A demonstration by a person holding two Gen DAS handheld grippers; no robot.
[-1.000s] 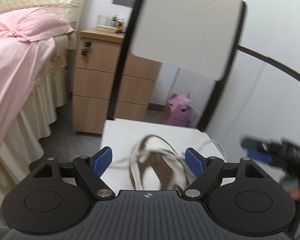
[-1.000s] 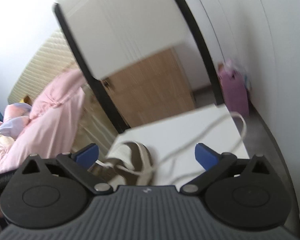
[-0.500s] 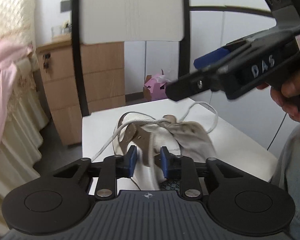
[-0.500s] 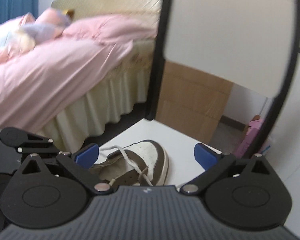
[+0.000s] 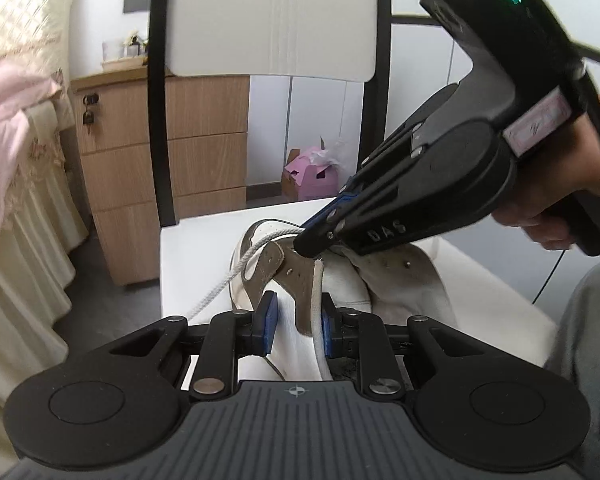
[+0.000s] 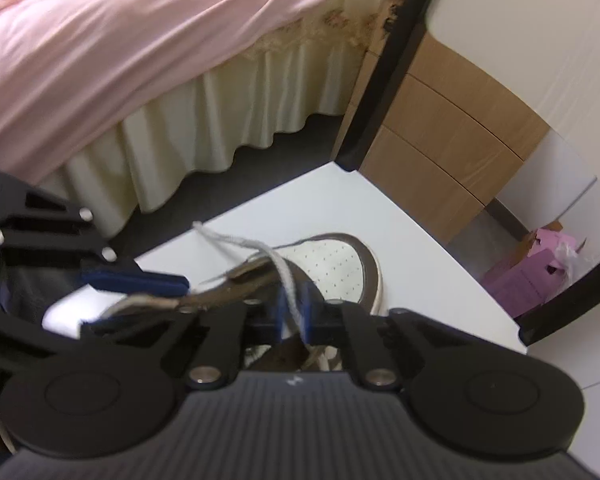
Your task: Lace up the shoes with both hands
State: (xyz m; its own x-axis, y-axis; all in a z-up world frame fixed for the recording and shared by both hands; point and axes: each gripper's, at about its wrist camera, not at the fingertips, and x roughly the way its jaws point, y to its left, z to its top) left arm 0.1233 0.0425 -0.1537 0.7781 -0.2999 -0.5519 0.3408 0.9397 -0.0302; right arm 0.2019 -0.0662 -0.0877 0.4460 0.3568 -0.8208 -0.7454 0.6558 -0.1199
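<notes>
brown-and-white shoe (image 5: pixel 300 276) lies on the white chair seat (image 5: pixel 196 264). the left gripper (image 5: pixel 296 320) pinches its side flap; the right gripper (image 6: pixel 292 312), just closed, pinches the white lace (image 6: pixel 284 276) above the shoe.

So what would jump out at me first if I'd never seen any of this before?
Probably the brown and white shoe on the white chair seat, with two black hand-held tools working on it. The left tool pinches the shoe's side flap, while the right tool has just closed on the white lace near the toe. Behind, a bed with a pink cover fills the background.
</notes>
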